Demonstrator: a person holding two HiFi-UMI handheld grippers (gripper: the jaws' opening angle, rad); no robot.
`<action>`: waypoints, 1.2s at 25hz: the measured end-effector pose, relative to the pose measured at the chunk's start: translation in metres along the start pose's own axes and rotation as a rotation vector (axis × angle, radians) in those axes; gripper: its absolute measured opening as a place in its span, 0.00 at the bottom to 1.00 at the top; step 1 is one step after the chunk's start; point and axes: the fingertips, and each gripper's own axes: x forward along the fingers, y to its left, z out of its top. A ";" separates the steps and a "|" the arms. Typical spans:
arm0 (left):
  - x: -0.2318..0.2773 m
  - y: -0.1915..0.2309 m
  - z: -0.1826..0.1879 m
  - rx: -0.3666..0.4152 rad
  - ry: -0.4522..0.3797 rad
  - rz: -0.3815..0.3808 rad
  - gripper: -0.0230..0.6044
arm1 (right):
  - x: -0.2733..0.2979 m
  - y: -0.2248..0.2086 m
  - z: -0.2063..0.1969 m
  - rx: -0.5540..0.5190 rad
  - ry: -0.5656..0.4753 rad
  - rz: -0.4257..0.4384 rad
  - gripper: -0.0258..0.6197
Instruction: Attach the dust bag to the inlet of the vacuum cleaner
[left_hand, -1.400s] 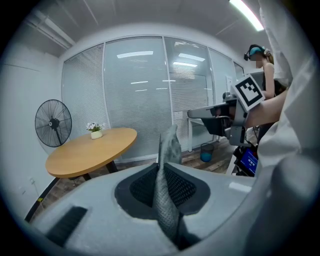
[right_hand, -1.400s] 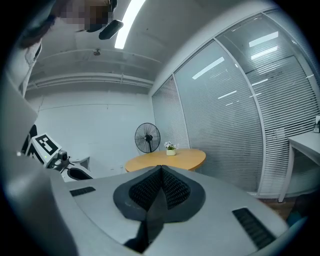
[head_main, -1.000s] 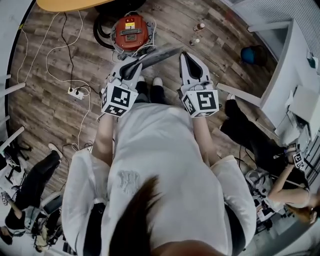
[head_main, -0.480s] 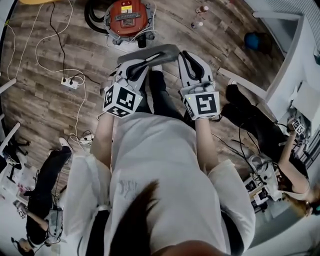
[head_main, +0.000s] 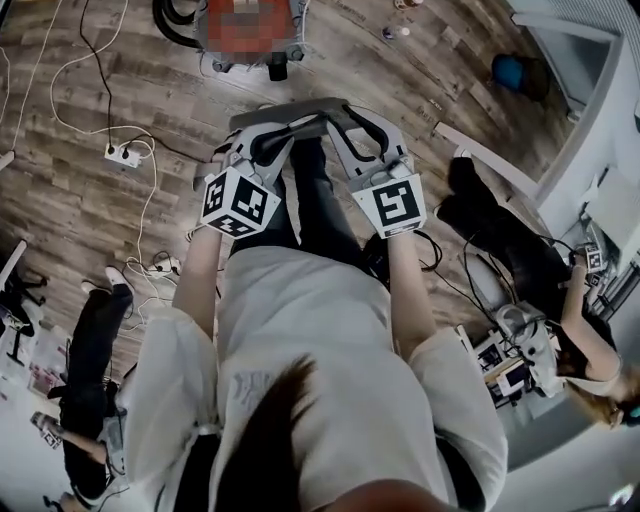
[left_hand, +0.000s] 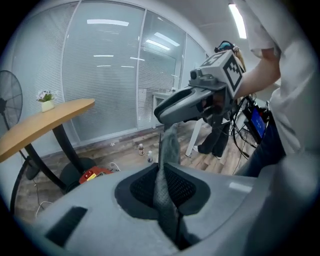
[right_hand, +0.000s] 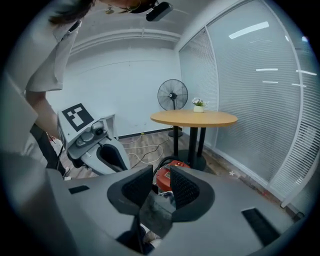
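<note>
Room: wood-plank floor (head_main: 90, 210), a long glass wall with white blinds (left_hand: 105, 75), and one black standing fan (right_hand: 172, 95) by the far wall.
Worktop: one round wood-topped worktop on black legs (right_hand: 194, 118), well away from the person.
Containers: one small white pot (right_hand: 199, 104) stands on the worktop and holds a few flowers. What the bag holds cannot be seen.
Floor items: white cables and one white power strip (head_main: 122, 153); two small bottles (left_hand: 145, 152) side by side near the glass wall.
Dust bag: one grey fabric dust bag (head_main: 290, 108), held in the air in front of the person and stretched between the two claws.
Left claw (left_hand: 162, 185): pressed together on a fold of the bag, the cloth pinched between its black pads.
Right claw (right_hand: 161, 182): opening, its pads apart. A grey edge of the bag lies low between them, and neither pad presses on it.
Vacuum cleaner: one red canister vacuum cleaner (right_hand: 164, 179) on the floor beyond the bag, apart from it.
</note>
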 end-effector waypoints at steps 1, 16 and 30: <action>0.004 0.002 -0.005 0.007 0.007 -0.003 0.10 | 0.007 0.003 -0.008 0.005 0.013 0.022 0.23; 0.063 0.036 -0.080 0.117 0.101 -0.044 0.10 | 0.094 0.027 -0.109 -0.381 0.305 0.292 0.35; 0.101 0.039 -0.110 0.134 0.102 -0.095 0.11 | 0.132 0.021 -0.167 -0.593 0.401 0.312 0.15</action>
